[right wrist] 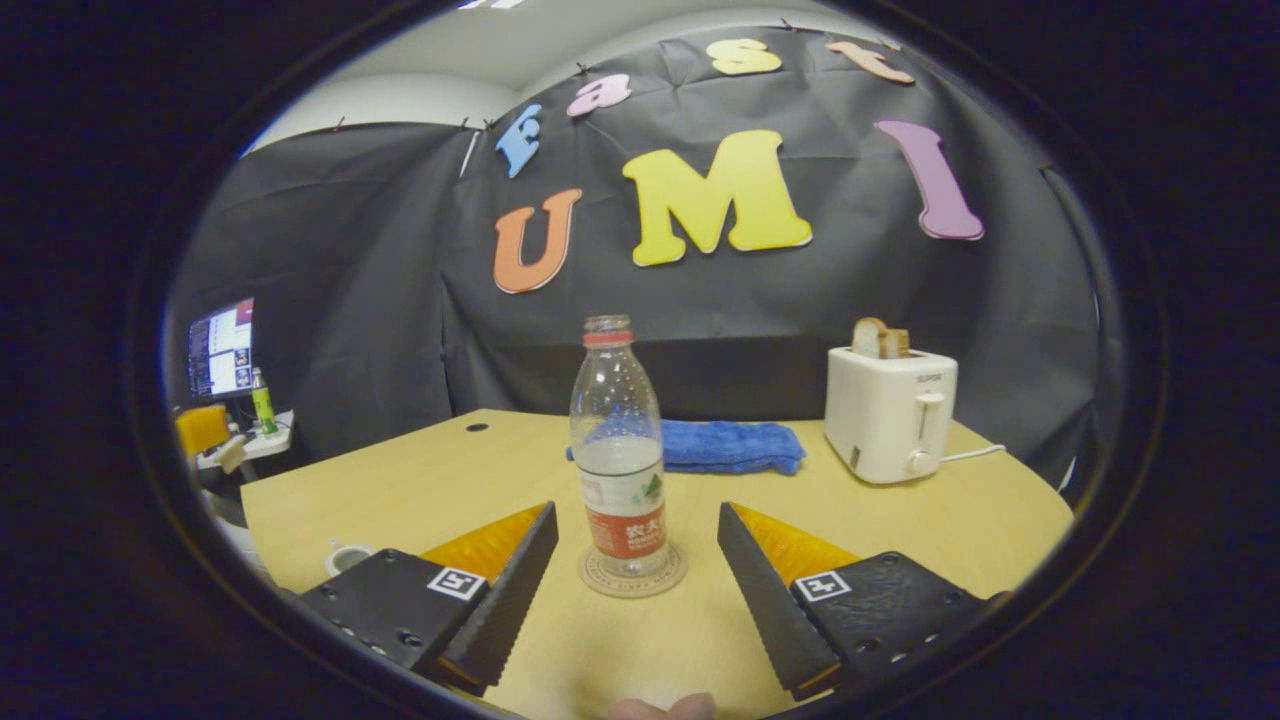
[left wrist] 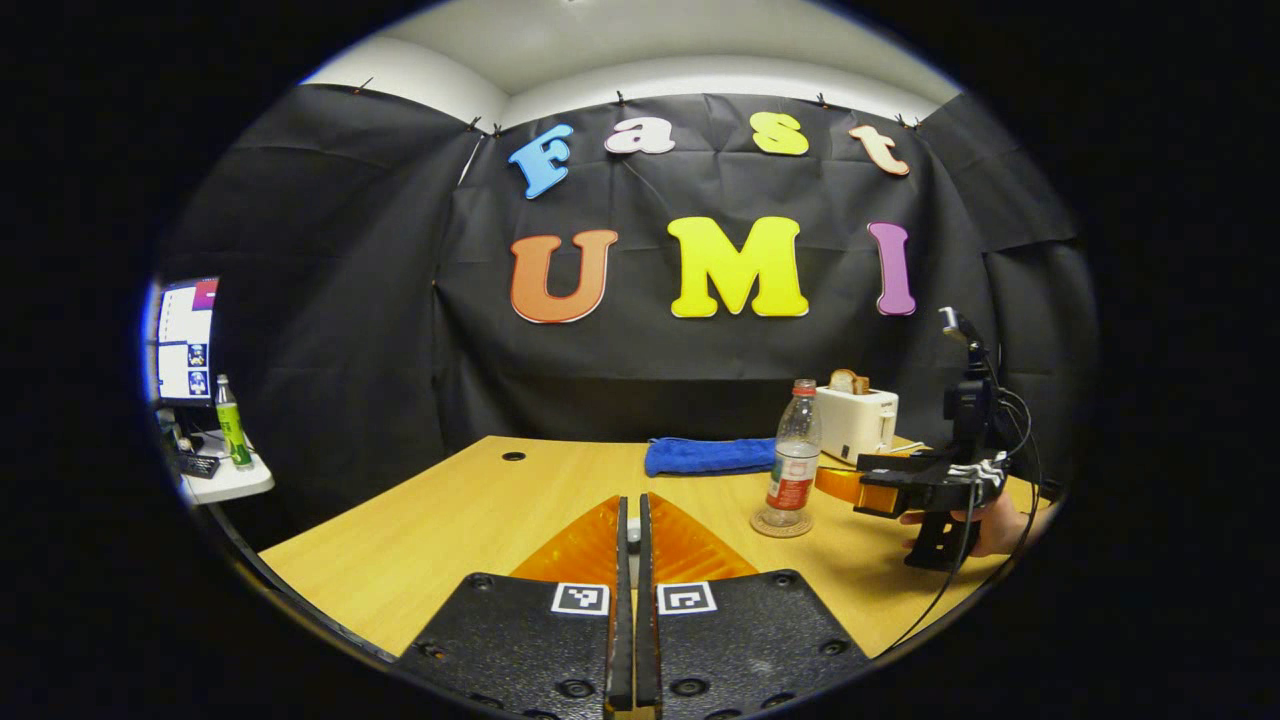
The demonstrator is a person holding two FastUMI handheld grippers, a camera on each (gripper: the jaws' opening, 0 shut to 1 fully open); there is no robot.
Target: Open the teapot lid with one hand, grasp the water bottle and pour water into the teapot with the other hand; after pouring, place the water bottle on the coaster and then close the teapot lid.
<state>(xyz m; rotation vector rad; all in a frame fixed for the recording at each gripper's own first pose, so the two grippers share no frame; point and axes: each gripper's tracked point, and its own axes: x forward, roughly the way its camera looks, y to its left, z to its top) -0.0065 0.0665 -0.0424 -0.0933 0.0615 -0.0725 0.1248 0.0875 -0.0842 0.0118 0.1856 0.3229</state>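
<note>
Bottle (right wrist: pixel 622 460) upright on coaster (right wrist: pixel 633 578), mid-table (right wrist: pixel 500 460), between the released right gripper (right wrist: pixel 635 570) fingers, untouched. Left gripper (left wrist: pixel 632 540) clenched; something white barely shows between its fingers.

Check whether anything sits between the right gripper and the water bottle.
Nothing visible does. In the right gripper view the right gripper is open, its fingers either side of the water bottle, which stands on the coaster. Only bare table lies between.

Toaster (right wrist: pixel 888 410) front: "SUPOR". Water bottle (right wrist: pixel 620 470) label print unreadable.
</note>
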